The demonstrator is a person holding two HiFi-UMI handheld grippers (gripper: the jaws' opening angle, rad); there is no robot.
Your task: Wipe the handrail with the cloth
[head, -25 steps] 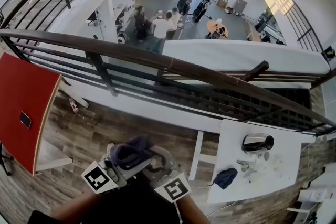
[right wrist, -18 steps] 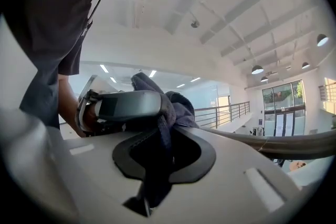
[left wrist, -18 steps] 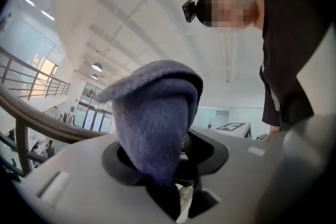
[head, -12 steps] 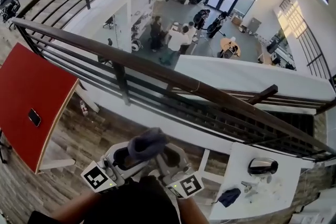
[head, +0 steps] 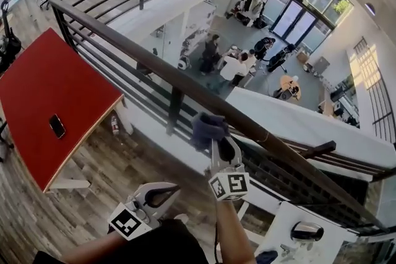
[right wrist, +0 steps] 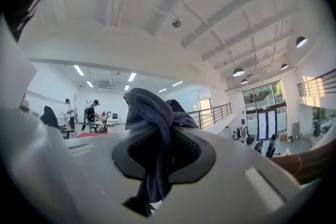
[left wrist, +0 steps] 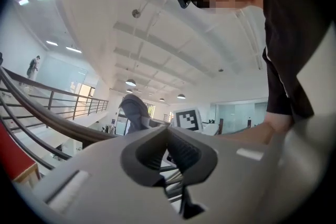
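your right hand-held gripper (head: 218,144) clamps the cloth (head: 206,127) right by the handrail (head: 136,52); your left hand-held gripper (head: 168,191) is closed, empty. wiping looks barely begun, with nearly all the rail left.

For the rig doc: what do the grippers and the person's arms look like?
Both the left gripper and right gripper are light grey plastic, two-jawed, with dark ribbed pads lining a rounded opening. White cubes with black square markers sit on each: left cube, right cube. The person wears a dark short-sleeved top; forearms bare.
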